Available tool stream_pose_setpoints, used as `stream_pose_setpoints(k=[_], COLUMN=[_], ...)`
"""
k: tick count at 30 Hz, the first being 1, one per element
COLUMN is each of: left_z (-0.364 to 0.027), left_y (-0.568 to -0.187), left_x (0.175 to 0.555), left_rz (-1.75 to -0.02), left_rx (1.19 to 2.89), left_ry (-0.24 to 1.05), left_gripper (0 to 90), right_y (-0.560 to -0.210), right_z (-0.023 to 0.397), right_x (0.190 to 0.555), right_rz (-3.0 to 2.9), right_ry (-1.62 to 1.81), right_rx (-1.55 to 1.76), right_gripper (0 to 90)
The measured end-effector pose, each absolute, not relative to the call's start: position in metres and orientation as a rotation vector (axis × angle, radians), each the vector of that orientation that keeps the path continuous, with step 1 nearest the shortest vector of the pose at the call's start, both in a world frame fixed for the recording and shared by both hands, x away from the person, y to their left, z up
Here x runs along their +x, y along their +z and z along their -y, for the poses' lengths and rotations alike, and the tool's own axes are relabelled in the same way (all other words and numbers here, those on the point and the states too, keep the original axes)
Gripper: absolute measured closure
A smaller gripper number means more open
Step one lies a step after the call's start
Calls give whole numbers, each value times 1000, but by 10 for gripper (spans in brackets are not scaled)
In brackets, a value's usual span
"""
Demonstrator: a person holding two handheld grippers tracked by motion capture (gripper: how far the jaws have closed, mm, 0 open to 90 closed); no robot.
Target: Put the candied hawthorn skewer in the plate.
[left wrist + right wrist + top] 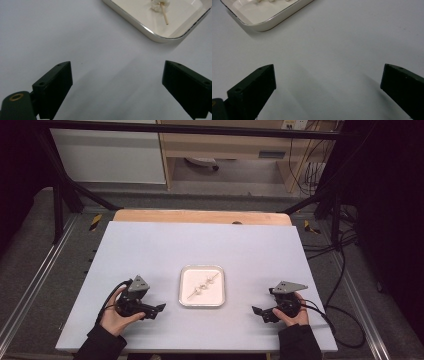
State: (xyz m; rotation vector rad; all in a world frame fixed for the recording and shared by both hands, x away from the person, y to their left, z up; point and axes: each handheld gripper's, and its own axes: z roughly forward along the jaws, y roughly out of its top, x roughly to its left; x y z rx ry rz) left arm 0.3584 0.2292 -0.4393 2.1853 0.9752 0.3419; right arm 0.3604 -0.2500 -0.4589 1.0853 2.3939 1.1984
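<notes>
A small white tray (183,292) lies in the middle of the table, with a thin wooden skewer (202,286) carrying white lumps in it. My left gripper (159,309) rests low on the table left of the tray, open, nothing between its jaws. In the left gripper view the gripper (116,83) points at bare table, with a tray corner (150,33) and the skewer end (164,16) at the upper right. My right gripper (257,312) sits right of the tray, also open and empty. In the right gripper view the gripper (328,86) faces the table, the tray's edge (262,27) at the upper left.
The table top is a pale sheet (200,240) over a wooden board (200,216) that shows along the far edge. Cables (340,320) trail off the right side. Dark frame bars and a floor with shelving lie beyond the table.
</notes>
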Motion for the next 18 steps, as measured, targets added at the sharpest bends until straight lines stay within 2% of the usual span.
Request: stream_pose_setpoints(k=[9, 18], left_z=[-249, -250], left_y=[-451, -453], left_x=[351, 351], left_rz=[-992, -980], left_rx=[2137, 2136], left_ry=[345, 337], left_gripper=[86, 89], right_y=[-460, -461], right_z=[249, 249], right_x=[360, 360], right_rz=[-2403, -2414], right_ry=[1198, 1189], right_rx=[1087, 1081], right_gripper=[7, 7])
